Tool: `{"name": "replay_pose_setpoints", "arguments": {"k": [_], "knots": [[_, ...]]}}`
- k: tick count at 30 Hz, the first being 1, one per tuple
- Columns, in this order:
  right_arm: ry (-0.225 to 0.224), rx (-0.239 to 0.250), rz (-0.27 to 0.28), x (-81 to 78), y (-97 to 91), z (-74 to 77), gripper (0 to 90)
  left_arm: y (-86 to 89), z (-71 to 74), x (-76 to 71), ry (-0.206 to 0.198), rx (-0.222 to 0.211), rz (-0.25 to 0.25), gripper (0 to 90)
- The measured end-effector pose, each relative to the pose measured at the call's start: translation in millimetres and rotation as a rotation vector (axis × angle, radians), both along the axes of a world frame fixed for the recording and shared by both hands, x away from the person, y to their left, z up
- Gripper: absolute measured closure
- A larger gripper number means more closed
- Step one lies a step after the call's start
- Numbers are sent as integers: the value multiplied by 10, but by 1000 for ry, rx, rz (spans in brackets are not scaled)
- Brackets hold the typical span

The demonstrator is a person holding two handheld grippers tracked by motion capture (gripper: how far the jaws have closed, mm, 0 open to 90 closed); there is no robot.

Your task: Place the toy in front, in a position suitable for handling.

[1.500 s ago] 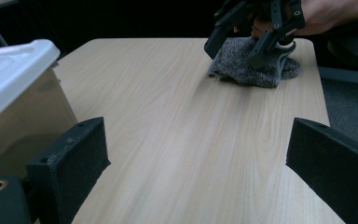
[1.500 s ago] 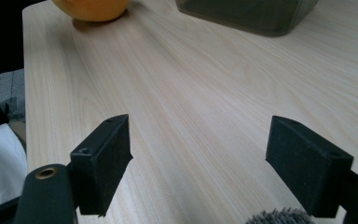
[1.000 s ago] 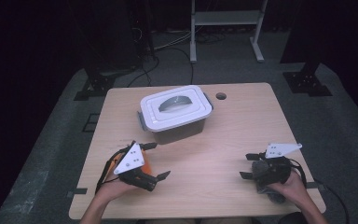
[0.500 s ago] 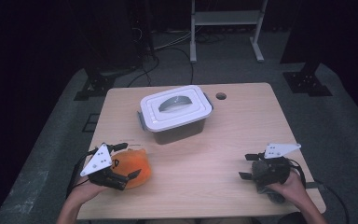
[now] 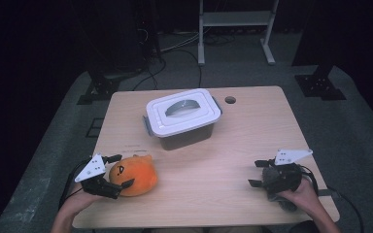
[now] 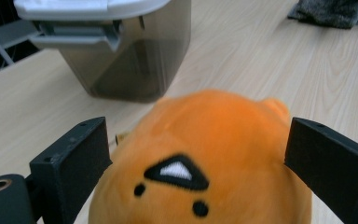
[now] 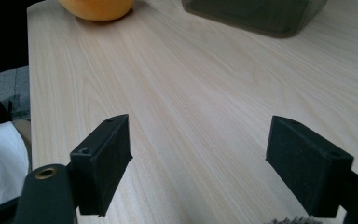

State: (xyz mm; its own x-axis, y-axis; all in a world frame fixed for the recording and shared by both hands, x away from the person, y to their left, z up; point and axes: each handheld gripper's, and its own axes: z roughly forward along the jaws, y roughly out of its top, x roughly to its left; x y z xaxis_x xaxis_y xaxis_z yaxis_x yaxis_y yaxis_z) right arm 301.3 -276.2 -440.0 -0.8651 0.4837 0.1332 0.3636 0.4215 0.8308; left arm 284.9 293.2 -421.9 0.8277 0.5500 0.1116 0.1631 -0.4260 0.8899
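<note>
Left fingers: the left gripper (image 5: 119, 171) has its two black fingers (image 6: 72, 163) spread wide, one on each side of the round orange plush toy with a stitched face (image 5: 132, 174). In the left gripper view a gap shows beside the finger at the right of the frame; at the other finger I cannot tell whether pad and plush touch. Nothing is clamped.

Right fingers: the right gripper (image 5: 255, 173) is spread wide over bare wood, holding and touching nothing. A grey woolly cloth (image 5: 280, 187) sits under the hand behind the fingers.

Plush toy: it rests on the light wooden desk (image 5: 252, 126) between the left fingers, face turned toward the gripper: two black dot eyes and a black triangular mouth with a white centre. A small ear-like bump shows at its far side.

Box: a dark translucent plastic box with a white lid (image 5: 183, 117) stands beyond the left fingertips, well apart from the toy, lid on.

Hard to make out: the toy's lower part is cut off in the left gripper view, and in the right gripper view just its bottom edge appears. The box's contents cannot be seen.
</note>
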Motion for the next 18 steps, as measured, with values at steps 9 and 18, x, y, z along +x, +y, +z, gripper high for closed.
{"name": "replay_pose_setpoints", "arguments": {"k": [9, 18], "knots": [[1, -2, 1, 0, 7, -2, 209, 54, -133, -4, 30, -16, -15, 140], [-3, -5, 3, -7, 14, 0, 209, 44, -181, -65, 13, 15, 19, 381]]}}
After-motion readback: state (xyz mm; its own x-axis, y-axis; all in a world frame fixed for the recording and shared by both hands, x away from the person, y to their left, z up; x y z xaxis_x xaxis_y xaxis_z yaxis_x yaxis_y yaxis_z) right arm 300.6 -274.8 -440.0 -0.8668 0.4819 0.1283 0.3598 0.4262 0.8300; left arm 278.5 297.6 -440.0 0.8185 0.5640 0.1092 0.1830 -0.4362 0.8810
